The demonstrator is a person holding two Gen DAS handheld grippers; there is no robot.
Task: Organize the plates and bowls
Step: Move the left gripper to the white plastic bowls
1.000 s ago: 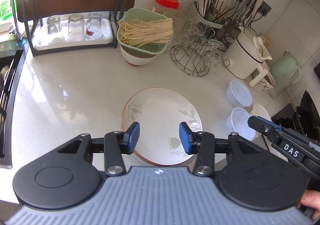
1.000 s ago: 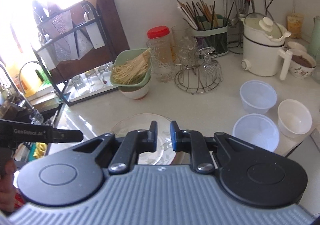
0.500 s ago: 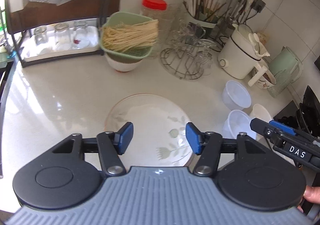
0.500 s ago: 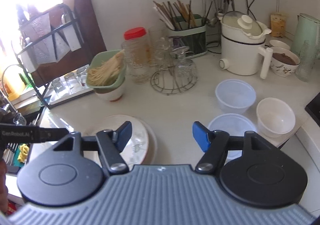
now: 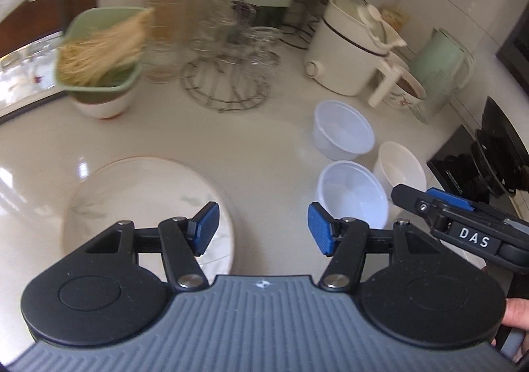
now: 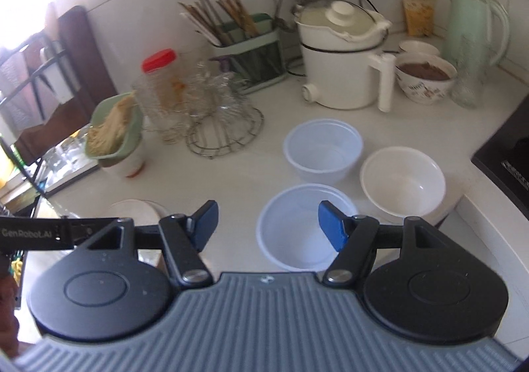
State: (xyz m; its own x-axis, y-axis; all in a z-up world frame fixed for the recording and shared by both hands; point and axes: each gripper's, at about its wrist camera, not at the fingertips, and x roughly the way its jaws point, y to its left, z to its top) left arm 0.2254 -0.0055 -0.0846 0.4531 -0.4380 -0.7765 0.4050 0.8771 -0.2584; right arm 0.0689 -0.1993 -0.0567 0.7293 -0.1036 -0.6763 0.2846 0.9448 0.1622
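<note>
A stack of flower-patterned plates (image 5: pixel 139 200) lies on the white counter, low and left in the left wrist view; its edge also shows as plates (image 6: pixel 135 211) in the right wrist view. Two clear plastic bowls, the far one (image 6: pixel 322 148) and the near one (image 6: pixel 297 226), stand beside a white bowl (image 6: pixel 401 182). My right gripper (image 6: pixel 268 225) is open above the near clear bowl and holds nothing. My left gripper (image 5: pixel 263 226) is open over bare counter between the plates and the near clear bowl (image 5: pixel 350 193).
Along the back stand a green colander of noodles (image 5: pixel 99 54), a red-lidded jar (image 5: pixel 163 24), a wire rack of glasses (image 5: pixel 228 74), a chopstick holder (image 6: pixel 248 51), a white electric pot (image 5: pixel 350 48) and a green kettle (image 5: pixel 443 61). A black stove (image 5: pixel 496 153) borders the right edge.
Both grippers moved right: the plates slid to the left of each view and the bowls came closer. The right jaws went from nearly shut to wide apart; the left jaws widened too.
</note>
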